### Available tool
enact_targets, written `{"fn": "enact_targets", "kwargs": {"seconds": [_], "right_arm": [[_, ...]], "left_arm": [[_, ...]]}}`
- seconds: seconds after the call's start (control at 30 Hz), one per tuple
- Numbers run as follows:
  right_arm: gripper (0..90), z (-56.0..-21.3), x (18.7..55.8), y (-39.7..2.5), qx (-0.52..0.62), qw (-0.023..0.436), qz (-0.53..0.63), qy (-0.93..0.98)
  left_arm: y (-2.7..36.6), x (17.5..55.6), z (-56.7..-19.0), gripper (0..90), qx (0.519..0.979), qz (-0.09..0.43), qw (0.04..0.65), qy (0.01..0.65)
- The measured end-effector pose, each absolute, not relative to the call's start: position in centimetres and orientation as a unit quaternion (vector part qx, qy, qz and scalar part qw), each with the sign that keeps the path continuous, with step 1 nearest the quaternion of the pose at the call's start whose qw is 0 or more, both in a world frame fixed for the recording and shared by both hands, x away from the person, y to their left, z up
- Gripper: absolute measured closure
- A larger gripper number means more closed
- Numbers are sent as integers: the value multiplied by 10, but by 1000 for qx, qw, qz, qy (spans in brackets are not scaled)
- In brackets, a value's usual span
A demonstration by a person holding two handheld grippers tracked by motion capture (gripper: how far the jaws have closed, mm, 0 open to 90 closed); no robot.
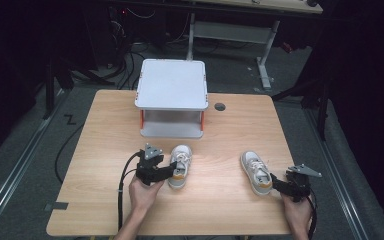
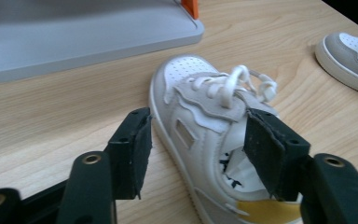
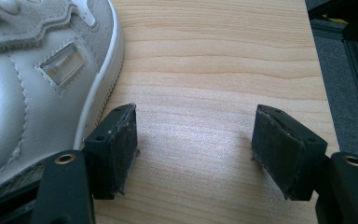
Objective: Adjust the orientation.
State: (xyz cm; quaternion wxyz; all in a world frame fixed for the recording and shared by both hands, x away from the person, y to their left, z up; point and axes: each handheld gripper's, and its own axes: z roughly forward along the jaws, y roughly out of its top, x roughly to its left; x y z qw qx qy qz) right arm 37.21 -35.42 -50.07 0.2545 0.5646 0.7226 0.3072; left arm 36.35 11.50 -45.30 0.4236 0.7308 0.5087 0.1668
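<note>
Wooden and light brown, the desk [image 1: 220,200] sits in a dark room with a grey floor [image 1: 25,150] around it. Two small white shoes lie on the desk, well apart from each other.

The left shoe [image 1: 180,166] rests near the middle of the desk, its toe pointing to the far side. It has white laces and a yellow patch at the heel. The left claw [image 2: 198,149] is open wide around this shoe's heel end. One jaw sits just beside the outer side of the shoe, and the other jaw is up at the opening of the shoe. The left hand [image 1: 145,192] holds this claw low over the desk.

The right shoe [image 1: 256,172] lies near the right side of the desk. The right claw [image 3: 193,144] is open too, with bare desk between its jaws. One jaw is just beside the shoe's sole. The right hand [image 1: 296,210] holds it near the desk's front edge.

Behind the shoes stands a little white rack [image 1: 172,85] with orange corner posts. Its flat top and its lower shelf have nothing on them.
</note>
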Motion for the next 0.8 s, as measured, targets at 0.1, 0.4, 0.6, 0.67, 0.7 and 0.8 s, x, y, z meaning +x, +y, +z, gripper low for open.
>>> {"fn": "enact_targets", "kwargs": {"seconds": [0.1,0.4,0.6,0.67,0.7,0.8], "right_arm": [[314,-501,372,-354,564,254,308,723],[313,-501,372,-354,564,254,308,724],[314,-501,372,-354,565,252,308,723],[315,-501,373,-354,564,252,308,723],[316,-501,373,-354,564,252,308,723],[322,-501,373,-354,562,252,309,725]], "left_arm": [[124,364,-451,396,722,170,429,516],[151,364,-449,375,699,177,436,539],[167,364,-455,365,686,186,433,555],[171,364,-459,363,684,186,428,561],[172,365,-461,362,682,186,425,565],[177,365,-471,362,683,197,409,573]]}}
